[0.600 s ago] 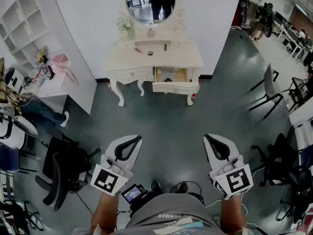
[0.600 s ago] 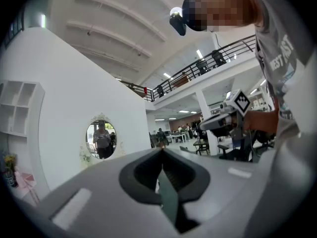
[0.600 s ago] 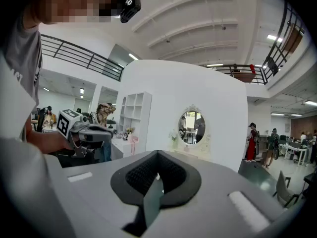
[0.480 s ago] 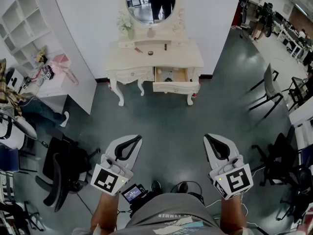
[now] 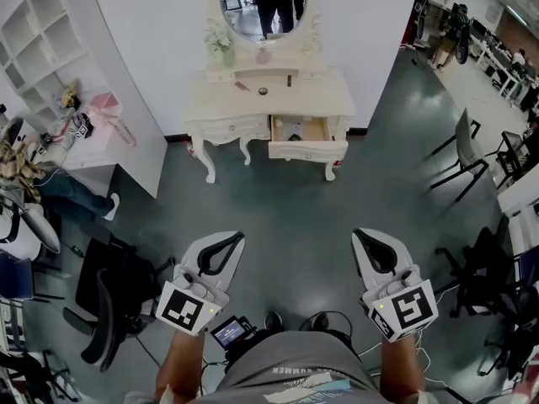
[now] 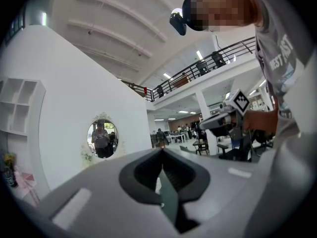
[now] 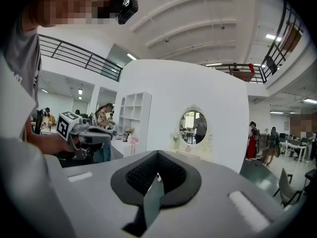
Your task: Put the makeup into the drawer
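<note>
A cream dressing table [image 5: 333,99] stands against the far wall under an oval mirror [image 5: 263,2]. Its right drawer [image 5: 307,150] is pulled open, and small things lie inside. On the tabletop lie small makeup items: a round pot [image 5: 263,92], a dark stick [image 5: 288,80] and a pinkish piece [image 5: 240,85]. My left gripper [image 5: 238,236] and right gripper [image 5: 356,233] are held over the grey floor, far short of the table. Both are shut, with nothing between their jaws. The mirror [image 6: 101,139] [image 7: 194,127] shows small and distant in both gripper views.
A white shelf unit [image 5: 34,23] and a desk with pink things [image 5: 93,129] stand at the left, where a person [image 5: 25,171] sits. A black office chair [image 5: 109,293] is near my left side. More chairs [image 5: 467,150] [image 5: 484,268] stand at the right.
The dressing table sits slightly lower and further right in the head view. Both grippers have kept their places and stayed shut.
</note>
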### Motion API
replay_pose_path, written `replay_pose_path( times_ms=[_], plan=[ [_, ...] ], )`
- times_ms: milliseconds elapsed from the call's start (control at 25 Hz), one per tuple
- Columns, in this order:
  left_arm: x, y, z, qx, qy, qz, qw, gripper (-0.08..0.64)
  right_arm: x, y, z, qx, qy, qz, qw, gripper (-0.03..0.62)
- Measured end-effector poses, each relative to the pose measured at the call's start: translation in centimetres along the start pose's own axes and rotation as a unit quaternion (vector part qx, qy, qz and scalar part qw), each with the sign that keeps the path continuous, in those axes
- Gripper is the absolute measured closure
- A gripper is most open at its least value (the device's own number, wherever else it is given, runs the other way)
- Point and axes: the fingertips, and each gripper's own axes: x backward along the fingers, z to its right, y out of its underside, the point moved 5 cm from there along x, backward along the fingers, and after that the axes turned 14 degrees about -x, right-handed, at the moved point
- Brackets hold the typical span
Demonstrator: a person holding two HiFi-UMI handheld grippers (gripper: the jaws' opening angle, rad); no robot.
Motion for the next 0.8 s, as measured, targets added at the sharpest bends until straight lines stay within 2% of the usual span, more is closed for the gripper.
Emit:
replay_pose_path(
  times_ms=[440,800],
  plan=[
    [0.3,2.3,-3.1,0.008,0.002,0.001,1.0000,0.557,-3.8,0.2,-1.2,-0.030,-0.007,0.003,1.000,0.591],
    [-3.8,3.8,-5.6,0.005,-0.016,-0.017,0.9997,0.557,-8.9,-0.7,3.1,-0.026,-0.027,0.006,0.999,0.588]
  ],
)
